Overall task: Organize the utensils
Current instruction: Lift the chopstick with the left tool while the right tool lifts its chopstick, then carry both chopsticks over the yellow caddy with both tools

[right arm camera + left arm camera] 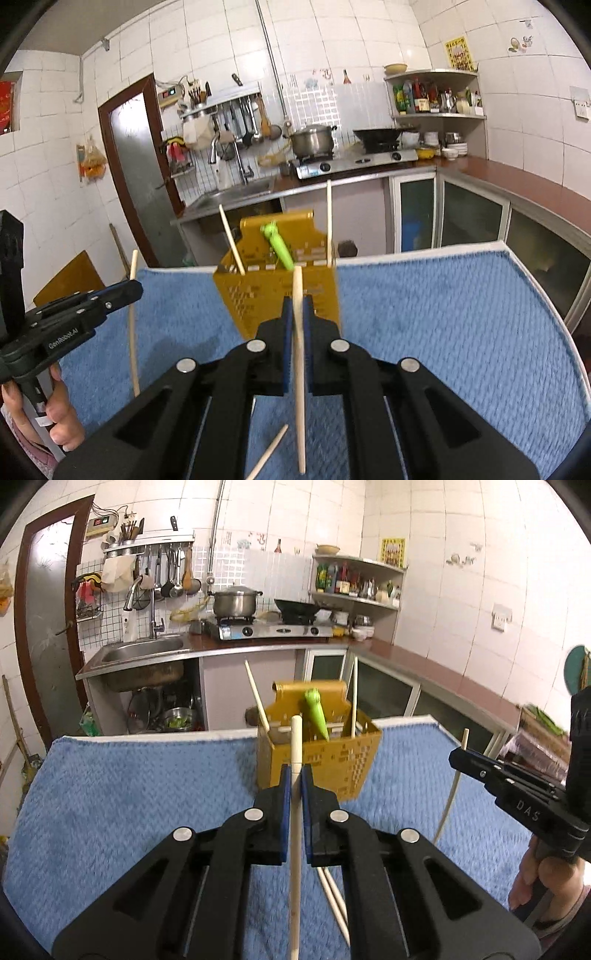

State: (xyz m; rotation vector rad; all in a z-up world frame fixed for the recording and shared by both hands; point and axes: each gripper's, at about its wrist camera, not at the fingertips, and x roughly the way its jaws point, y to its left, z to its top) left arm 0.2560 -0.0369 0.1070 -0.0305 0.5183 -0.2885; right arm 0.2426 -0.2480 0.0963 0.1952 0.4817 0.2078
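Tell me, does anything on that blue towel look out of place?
Yes: loose pale wooden chopsticks lie flat on the fluffy blue towel, not standing in the yellow perforated plastic utensil basket like the others. Each hand-held gripper holds one more.

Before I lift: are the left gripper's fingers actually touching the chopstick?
Touching. The left wrist view shows the left gripper with both blue fingers pressed against the chopstick, no gap either side.

A home kitchen: a steel two-burner gas stove (271, 629) sits on the countertop, a lidded steel pot (234, 602) on it, a steel sink (142, 650) to its left, a corner shelf of sauce bottles (356, 581) to its right
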